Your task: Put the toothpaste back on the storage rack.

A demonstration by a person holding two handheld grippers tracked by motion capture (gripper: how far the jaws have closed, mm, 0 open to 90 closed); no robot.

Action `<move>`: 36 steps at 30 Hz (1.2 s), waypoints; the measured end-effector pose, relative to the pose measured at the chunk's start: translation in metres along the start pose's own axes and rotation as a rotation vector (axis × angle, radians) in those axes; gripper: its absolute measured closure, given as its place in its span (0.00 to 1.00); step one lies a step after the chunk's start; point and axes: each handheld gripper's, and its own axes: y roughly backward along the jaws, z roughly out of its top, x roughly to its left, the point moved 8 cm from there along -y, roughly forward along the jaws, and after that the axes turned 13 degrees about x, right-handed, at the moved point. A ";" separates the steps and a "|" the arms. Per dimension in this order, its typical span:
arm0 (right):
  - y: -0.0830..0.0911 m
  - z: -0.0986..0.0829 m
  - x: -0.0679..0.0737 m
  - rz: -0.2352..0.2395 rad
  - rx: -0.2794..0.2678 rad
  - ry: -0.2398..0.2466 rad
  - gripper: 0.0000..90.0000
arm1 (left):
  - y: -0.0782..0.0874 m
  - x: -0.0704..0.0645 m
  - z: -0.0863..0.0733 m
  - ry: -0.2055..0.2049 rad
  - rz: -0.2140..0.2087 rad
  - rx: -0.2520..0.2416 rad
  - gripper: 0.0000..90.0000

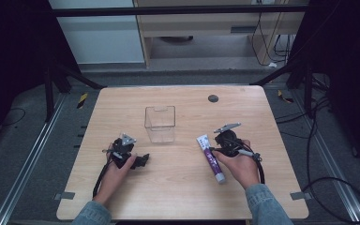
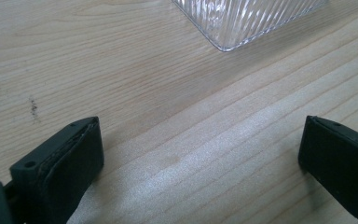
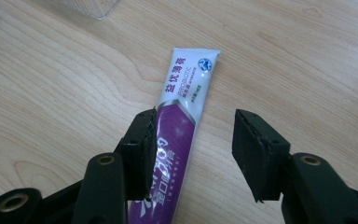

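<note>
Right claw (image 3: 193, 140) low over bench (image 1: 178, 187), jaws wide, straddling tube (image 3: 179, 121); left jaw touches tube. Left claw (image 2: 200, 154) wide, nothing between its jaws, bin (image 2: 242, 18) ahead.

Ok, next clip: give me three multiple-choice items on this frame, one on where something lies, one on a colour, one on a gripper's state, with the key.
1. Where does the toothpaste tube lie on the table?
A. inside the clear box
B. flat on the wood by the right gripper
C. under the left gripper

2. What colour is the lower part of the tube's body?
A. purple
B. green
C. orange

3. How does the right gripper stand?
A. shut with nothing in it
B. open, with the tube lying between its jaws
C. lifted high above the table

Key: 1 B, the high view shows the tube on the wood, apart from the clear box. 2 A, the right gripper view shows purple below a white end. 3 B, a gap of bare table shows between the tube and one jaw. The left gripper is also open, over bare wood.
</note>
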 end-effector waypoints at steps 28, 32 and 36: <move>-0.021 0.011 0.014 0.023 0.065 0.025 0.51 | 0.000 0.000 0.000 0.000 0.000 0.000 0.00; -0.029 0.011 0.014 0.021 0.082 0.015 0.50 | 0.000 0.000 0.000 0.000 0.000 0.000 0.00; -0.038 0.011 0.015 0.021 0.103 0.011 0.50 | 0.000 0.000 0.000 0.000 0.000 0.000 0.00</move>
